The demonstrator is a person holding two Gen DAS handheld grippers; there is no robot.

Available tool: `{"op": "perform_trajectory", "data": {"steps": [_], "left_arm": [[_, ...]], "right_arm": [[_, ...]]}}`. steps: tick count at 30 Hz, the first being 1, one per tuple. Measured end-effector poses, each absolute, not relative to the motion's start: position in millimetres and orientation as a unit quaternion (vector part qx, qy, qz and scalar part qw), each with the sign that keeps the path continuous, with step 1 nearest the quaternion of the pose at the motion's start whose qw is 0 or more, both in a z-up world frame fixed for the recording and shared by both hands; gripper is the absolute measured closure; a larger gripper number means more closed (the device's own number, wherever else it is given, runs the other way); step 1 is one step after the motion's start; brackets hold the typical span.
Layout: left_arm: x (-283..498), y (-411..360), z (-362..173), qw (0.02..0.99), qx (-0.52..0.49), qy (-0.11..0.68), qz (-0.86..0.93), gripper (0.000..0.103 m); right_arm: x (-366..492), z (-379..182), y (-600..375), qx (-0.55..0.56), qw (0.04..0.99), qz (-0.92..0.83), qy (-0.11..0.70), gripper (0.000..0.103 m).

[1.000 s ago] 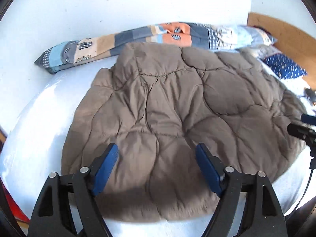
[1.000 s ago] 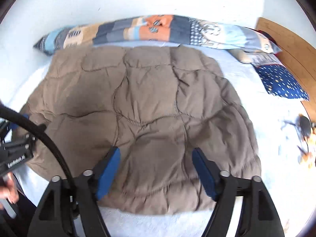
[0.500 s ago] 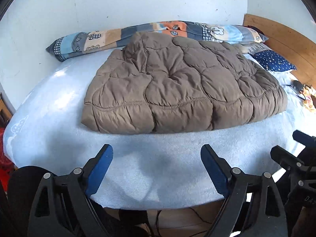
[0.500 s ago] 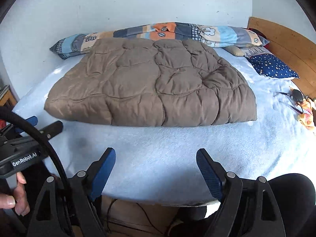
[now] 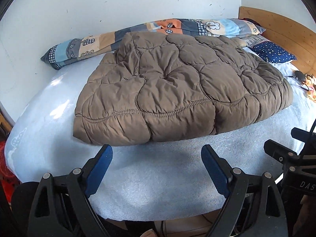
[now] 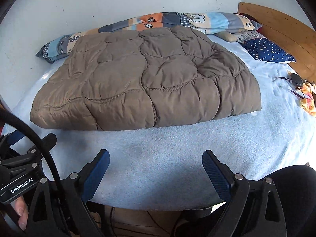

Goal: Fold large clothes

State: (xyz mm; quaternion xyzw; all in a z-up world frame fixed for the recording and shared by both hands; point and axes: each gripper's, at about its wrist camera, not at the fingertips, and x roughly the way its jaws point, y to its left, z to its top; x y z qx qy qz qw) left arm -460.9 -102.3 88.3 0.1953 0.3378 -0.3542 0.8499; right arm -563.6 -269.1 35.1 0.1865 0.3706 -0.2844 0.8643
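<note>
Two grippers hang back from the bed (image 5: 138,185) as I watch from my remote station: the left gripper (image 5: 157,165) and the right gripper (image 6: 156,166) both have their jaws spread wide with nothing between them, only pale blue bedding below. A second ago both sets of jaws stood over the brown quilted coat (image 5: 177,90) itself; the right jaws have just been opening further, the left widened a moment before that, and both hands have drawn away toward the near edge of the mattress. I read that as a release after a fold: the coat now lies in the middle of the bed as a thick, roughly rectangular bundle, its doubled near edge facing me, and the task looks close to done unless another fold is wanted. Behind it, a patchwork pillow (image 5: 138,33) in blue, orange and grey runs along the white wall (image 5: 118,2), touching or just behind the coat's far edge. A navy star-print pillow (image 6: 266,50) sits near the wooden headboard (image 6: 280,25) on the right, and a pair of dark sunglasses (image 6: 294,83) rests beside a scrap of yellow cloth (image 6: 308,100), well apart from the coat.
</note>
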Motion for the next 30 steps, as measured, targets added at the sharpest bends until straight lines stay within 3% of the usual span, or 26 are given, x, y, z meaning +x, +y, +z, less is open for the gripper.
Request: {"op": "perform_trajectory", "data": {"steps": [18, 30], "left_arm": [[-458.9, -104.4, 84.5, 0.85, 0.205, 0.344, -0.343, 0.013], [-447.0, -106.9, 93.7, 0.838, 0.185, 0.39, -0.334, 0.013]], "right_arm": [[-560.2, 32.7, -262.5, 0.164, 0.865, -0.279, 0.384, 0.006], [-562.7, 35.6, -263.0, 0.163, 0.868, -0.282, 0.376, 0.006]]}}
